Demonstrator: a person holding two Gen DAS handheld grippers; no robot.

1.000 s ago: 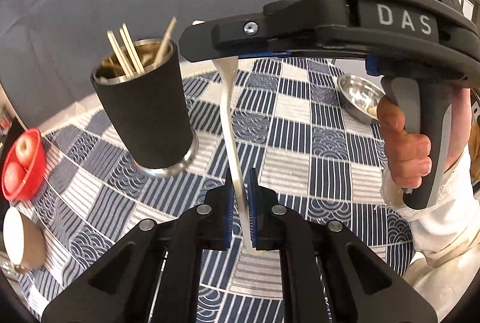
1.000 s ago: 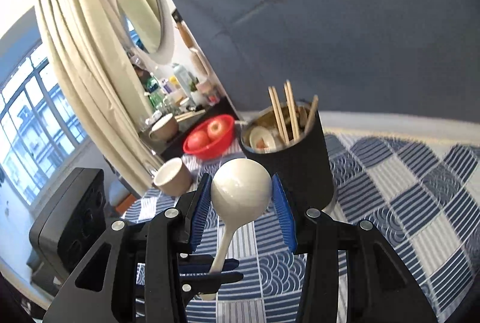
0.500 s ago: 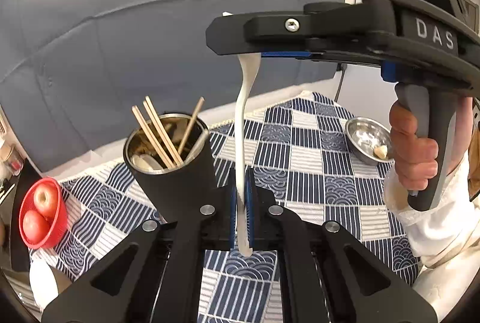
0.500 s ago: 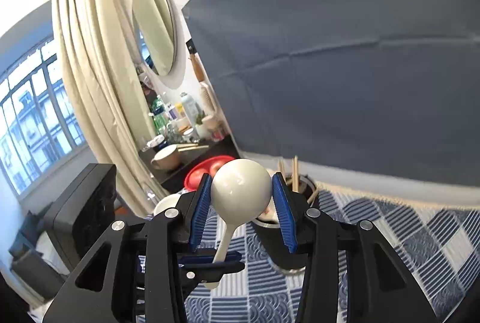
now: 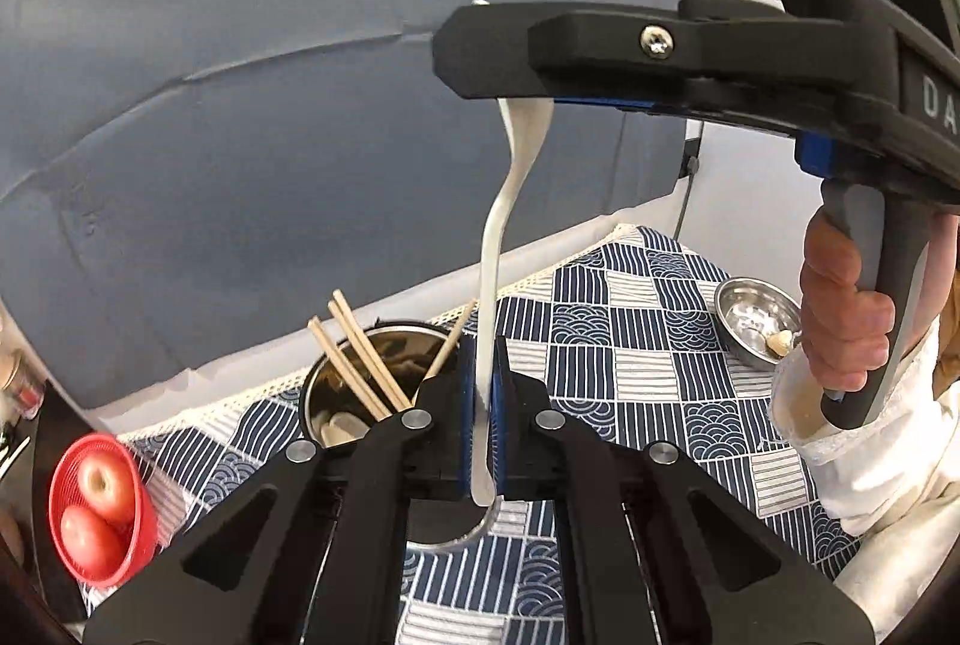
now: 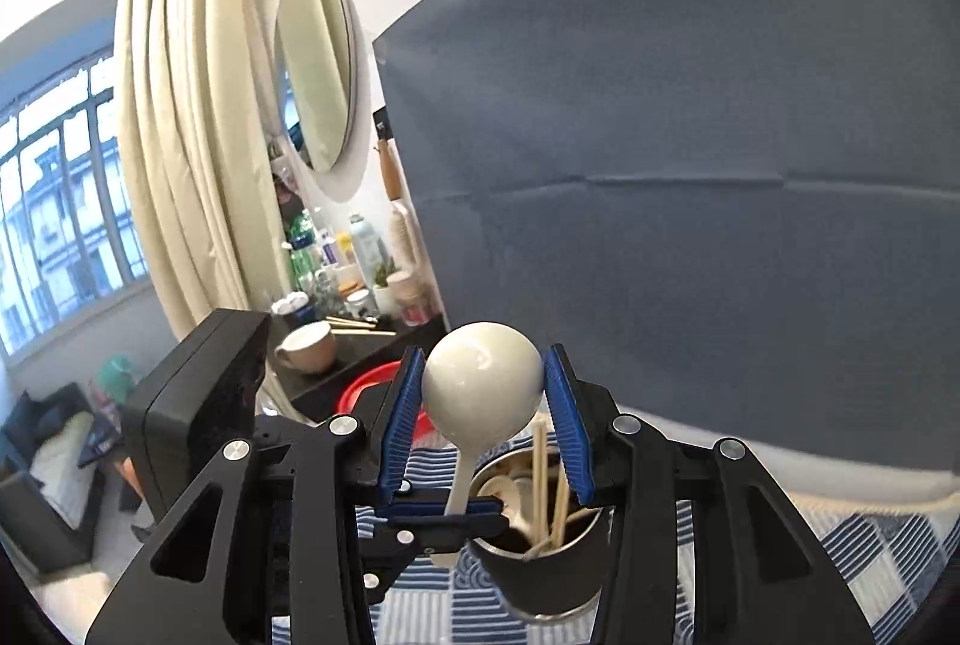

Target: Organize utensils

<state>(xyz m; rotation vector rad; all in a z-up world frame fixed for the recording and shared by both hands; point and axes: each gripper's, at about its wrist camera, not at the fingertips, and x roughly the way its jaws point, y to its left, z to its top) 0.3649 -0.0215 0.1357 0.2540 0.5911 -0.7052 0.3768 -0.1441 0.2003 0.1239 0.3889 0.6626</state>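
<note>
Spoon (image 5: 493, 249) clamped at both ends: bowl between right tool (image 6: 483, 405) pads, handle tip pinched in left tool (image 5: 482, 441). Lifted off the table since a second ago, now hanging upright just above the cup (image 5: 384, 381) with chopsticks (image 5: 354, 357). Left jaws closed tighter on handle. Looks ready for handover, then drop-in.

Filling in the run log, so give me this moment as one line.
left tongs: shut on handle of white ceramic spoon | right tongs: shut on its bowl | below: black steel-lined utensil cup with wooden chopsticks
</note>
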